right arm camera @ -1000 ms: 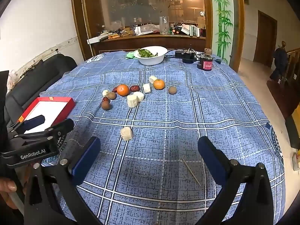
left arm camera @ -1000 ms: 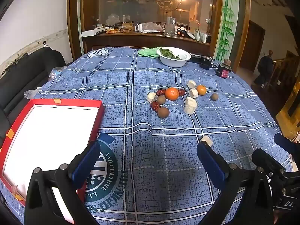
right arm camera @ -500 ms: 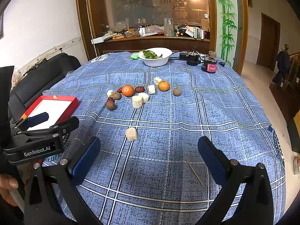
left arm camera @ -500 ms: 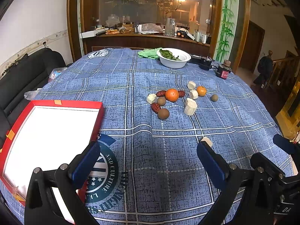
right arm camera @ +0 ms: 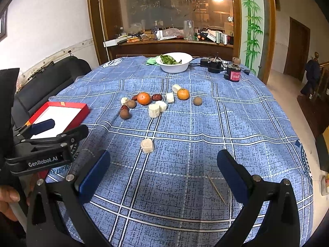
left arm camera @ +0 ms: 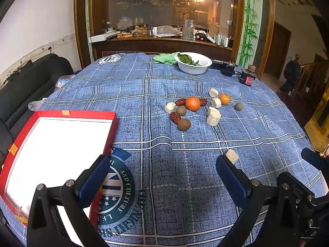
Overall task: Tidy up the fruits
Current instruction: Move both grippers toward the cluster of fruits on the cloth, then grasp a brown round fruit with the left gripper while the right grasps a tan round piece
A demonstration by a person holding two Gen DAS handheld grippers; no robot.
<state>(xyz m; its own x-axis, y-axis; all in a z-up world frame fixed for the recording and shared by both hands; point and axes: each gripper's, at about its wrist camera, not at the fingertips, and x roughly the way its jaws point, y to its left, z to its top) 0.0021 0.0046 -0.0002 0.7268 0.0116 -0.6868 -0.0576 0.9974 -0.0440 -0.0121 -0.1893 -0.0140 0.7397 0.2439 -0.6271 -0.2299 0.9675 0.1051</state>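
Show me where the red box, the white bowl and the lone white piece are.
red box (left arm camera: 88,114), left wrist view, far rim.
white bowl (right arm camera: 174,66), right wrist view, outer wall.
lone white piece (right arm camera: 147,145), right wrist view, its middle.

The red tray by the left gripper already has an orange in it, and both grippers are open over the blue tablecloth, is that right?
Not quite. The red tray holds nothing; the left wrist view shows only its bare white inside. Both oranges sit among the loose fruit on the blue tablecloth. The rest stands: the left gripper and right gripper are open.

The right claw (right arm camera: 162,170) has eased slightly toward the fruits (right arm camera: 144,98).
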